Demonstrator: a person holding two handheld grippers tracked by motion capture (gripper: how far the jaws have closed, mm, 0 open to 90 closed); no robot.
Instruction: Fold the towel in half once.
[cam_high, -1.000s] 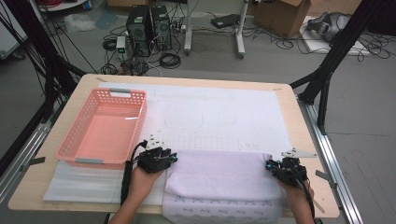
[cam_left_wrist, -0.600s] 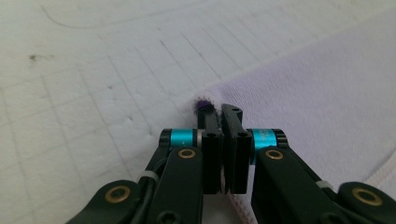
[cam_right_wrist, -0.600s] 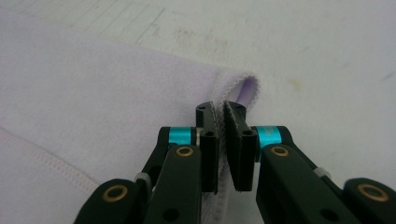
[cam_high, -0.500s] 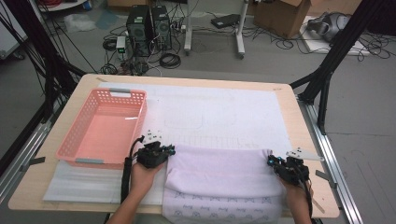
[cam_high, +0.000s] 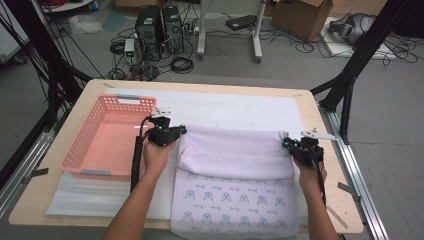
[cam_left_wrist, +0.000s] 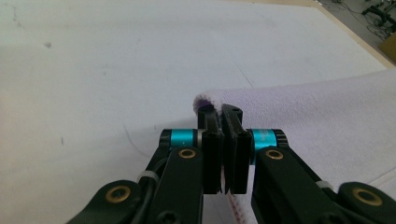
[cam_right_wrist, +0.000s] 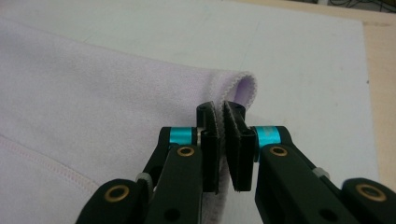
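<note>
- Pinching the folded edge of a lilac towel (cam_high: 235, 152), the left gripper (cam_left_wrist: 223, 116) has its fingers (cam_left_wrist: 211, 140) clenched on the near-left corner.
- The right gripper (cam_right_wrist: 223, 114) has its fingers (cam_right_wrist: 238, 140) clamped on the opposite corner.
- Compared with a second ago, both hands have carried that edge farther up the surface, so a plain band now lies folded over the patterned half; the left fingers have just finished closing on the cloth.
- That suggests a fold is under way, with the far edge not yet laid down.
- A pink basket (cam_high: 90, 150) sits empty just left of the towel.
- The wooden surface (cam_high: 310, 100) carries a white mat (cam_high: 240, 107).
- Beyond it, computer towers (cam_high: 157, 25), cables and a cardboard box (cam_high: 300, 17) stand on the floor.
</note>
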